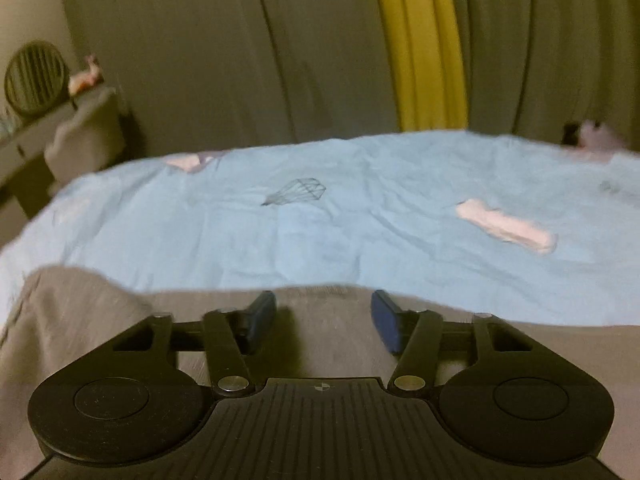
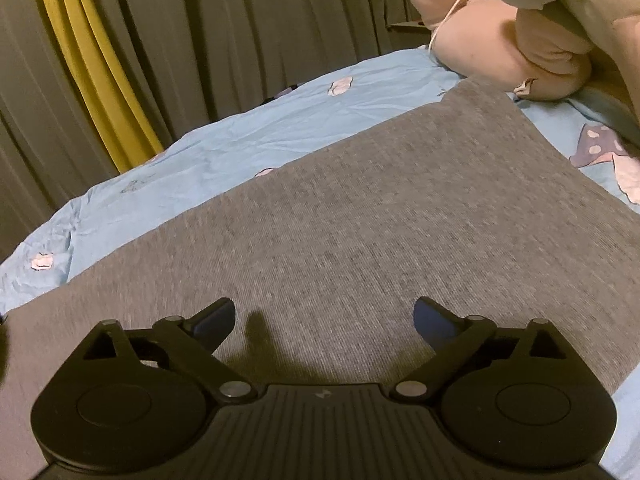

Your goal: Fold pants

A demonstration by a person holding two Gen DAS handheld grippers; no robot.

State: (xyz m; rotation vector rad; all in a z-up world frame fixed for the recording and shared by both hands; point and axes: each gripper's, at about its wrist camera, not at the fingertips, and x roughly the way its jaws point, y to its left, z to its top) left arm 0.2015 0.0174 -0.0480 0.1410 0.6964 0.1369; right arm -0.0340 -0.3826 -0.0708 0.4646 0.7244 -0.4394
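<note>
Grey pants (image 2: pixel 352 208) lie flat on a light blue bedsheet (image 2: pixel 224 152). In the right wrist view they stretch away as a broad smooth panel. My right gripper (image 2: pixel 324 320) is open just above the cloth and holds nothing. In the left wrist view the pants (image 1: pixel 328 340) fill the near foreground, and their far edge lies just beyond the fingertips. My left gripper (image 1: pixel 324 316) is open over that edge and holds nothing.
The blue sheet (image 1: pixel 320 216) has pink and dark printed patterns. Grey curtains with a yellow stripe (image 1: pixel 424 44) hang behind the bed. A pink plush toy (image 2: pixel 504 52) sits at the bed's far right corner. A shelf with a round fan (image 1: pixel 36 78) stands at far left.
</note>
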